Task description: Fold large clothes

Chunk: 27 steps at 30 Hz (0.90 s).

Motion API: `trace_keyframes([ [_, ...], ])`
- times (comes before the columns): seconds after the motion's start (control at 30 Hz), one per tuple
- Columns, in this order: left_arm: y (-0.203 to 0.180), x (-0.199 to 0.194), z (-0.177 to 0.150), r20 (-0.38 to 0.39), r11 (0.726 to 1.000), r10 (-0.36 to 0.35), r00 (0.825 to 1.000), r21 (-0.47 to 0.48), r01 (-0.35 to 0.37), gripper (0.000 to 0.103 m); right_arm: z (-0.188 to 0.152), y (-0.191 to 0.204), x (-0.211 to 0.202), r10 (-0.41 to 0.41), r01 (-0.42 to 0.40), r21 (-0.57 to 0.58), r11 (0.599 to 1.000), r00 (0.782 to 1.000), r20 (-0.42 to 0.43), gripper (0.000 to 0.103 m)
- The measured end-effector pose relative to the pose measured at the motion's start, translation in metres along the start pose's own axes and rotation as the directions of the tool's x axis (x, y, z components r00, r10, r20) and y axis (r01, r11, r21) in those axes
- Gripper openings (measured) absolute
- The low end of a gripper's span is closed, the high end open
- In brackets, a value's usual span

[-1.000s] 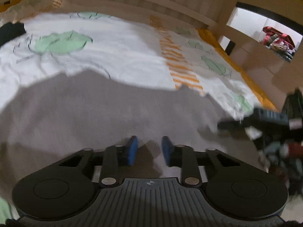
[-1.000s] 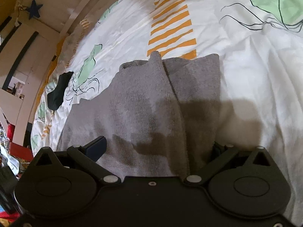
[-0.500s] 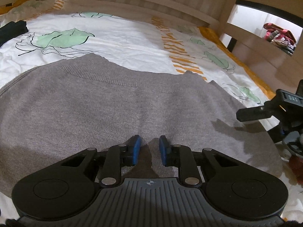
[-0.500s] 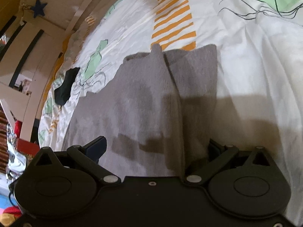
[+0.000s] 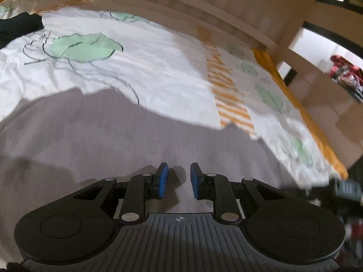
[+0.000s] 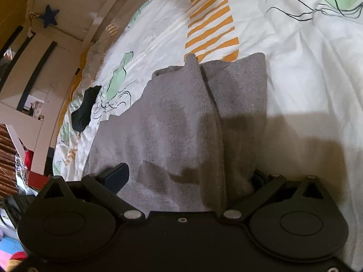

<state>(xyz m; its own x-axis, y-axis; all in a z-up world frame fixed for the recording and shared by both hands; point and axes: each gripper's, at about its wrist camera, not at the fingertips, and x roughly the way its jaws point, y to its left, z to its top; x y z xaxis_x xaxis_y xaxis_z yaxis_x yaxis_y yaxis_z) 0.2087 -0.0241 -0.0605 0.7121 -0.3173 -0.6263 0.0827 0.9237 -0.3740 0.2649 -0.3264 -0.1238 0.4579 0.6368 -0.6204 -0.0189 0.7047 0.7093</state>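
A large grey knit sweater (image 5: 109, 136) lies spread on the bed. In the right wrist view the sweater (image 6: 181, 122) has one side folded over, with a sleeve lying along the fold. My left gripper (image 5: 179, 176) hovers low over the grey fabric with its blue pads a narrow gap apart and nothing between them. My right gripper (image 6: 188, 174) is wide open, its fingers straddling the near end of the folded sweater. Its right finger is partly hidden behind the cloth.
The bed sheet (image 5: 147, 63) is white with green leaf prints and an orange striped band (image 6: 211, 36). A black garment (image 6: 85, 107) lies at the far side of the bed, and it also shows in the left wrist view (image 5: 18, 28). Wooden bed rails and cluttered shelves surround the bed.
My left gripper has moved over the sweater and its pads have opened a little wider. The view is blurred by motion. The right gripper has barely moved and stays wide open.
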Motion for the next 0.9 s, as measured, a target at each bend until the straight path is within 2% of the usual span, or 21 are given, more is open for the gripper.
trace_keyframes([
  [0.07, -0.003, 0.01, 0.006, 0.002, 1.0, 0.007, 1.0, 0.003, -0.007, 0.021, 0.0, 0.001, 0.0, -0.002, 0.002, 0.0, 1.0, 1.0, 0.001, 0.103],
  [0.17, -0.005, 0.037, 0.0, -0.063, 0.998, 0.048, 0.997, 0.031, -0.046, 0.021, -0.001, 0.003, 0.001, 0.0, 0.0, -0.002, 1.0, 1.0, 0.002, 0.103],
  [0.3, -0.008, 0.041, -0.011, -0.024, 0.993, 0.067, 0.997, 0.098, -0.064, 0.022, -0.002, 0.004, 0.0, -0.001, 0.001, -0.021, 1.0, 1.0, -0.003, 0.1],
  [0.37, -0.008, 0.04, -0.009, -0.031, 0.993, 0.062, 0.998, 0.098, -0.059, 0.022, -0.003, 0.006, 0.001, -0.013, 0.013, -0.029, 0.999, 1.0, 0.0, 0.094],
  [0.5, -0.005, 0.02, -0.007, -0.024, 0.996, 0.044, 0.999, 0.081, -0.042, 0.021, -0.004, 0.004, -0.003, -0.059, 0.06, -0.038, 0.997, 0.998, 0.009, 0.054],
  [0.53, -0.004, 0.011, -0.01, -0.019, 0.996, 0.035, 0.999, 0.085, -0.033, 0.021, -0.004, 0.003, -0.004, -0.052, 0.052, -0.035, 0.998, 0.999, 0.005, 0.048],
  [0.63, -0.002, -0.018, -0.023, -0.003, 0.994, 0.006, 1.0, 0.106, -0.006, 0.021, -0.007, 0.008, -0.008, -0.048, 0.049, -0.056, 0.997, 0.999, 0.019, 0.04],
  [0.73, 0.0, -0.039, -0.041, 0.005, 0.988, 0.008, 1.0, 0.155, -0.008, 0.021, -0.009, 0.014, -0.014, -0.039, 0.042, -0.061, 0.997, 0.998, 0.041, 0.038],
  [0.83, 0.007, -0.027, -0.054, -0.058, 0.983, 0.016, 0.998, 0.184, -0.005, 0.021, -0.009, 0.02, -0.019, -0.04, 0.043, -0.045, 0.998, 0.998, 0.056, 0.037],
  [0.9, 0.009, -0.019, -0.053, -0.058, 0.981, 0.002, 0.998, 0.193, 0.009, 0.021, -0.009, 0.031, -0.021, -0.043, 0.046, -0.039, 0.998, 0.997, 0.061, 0.037],
])
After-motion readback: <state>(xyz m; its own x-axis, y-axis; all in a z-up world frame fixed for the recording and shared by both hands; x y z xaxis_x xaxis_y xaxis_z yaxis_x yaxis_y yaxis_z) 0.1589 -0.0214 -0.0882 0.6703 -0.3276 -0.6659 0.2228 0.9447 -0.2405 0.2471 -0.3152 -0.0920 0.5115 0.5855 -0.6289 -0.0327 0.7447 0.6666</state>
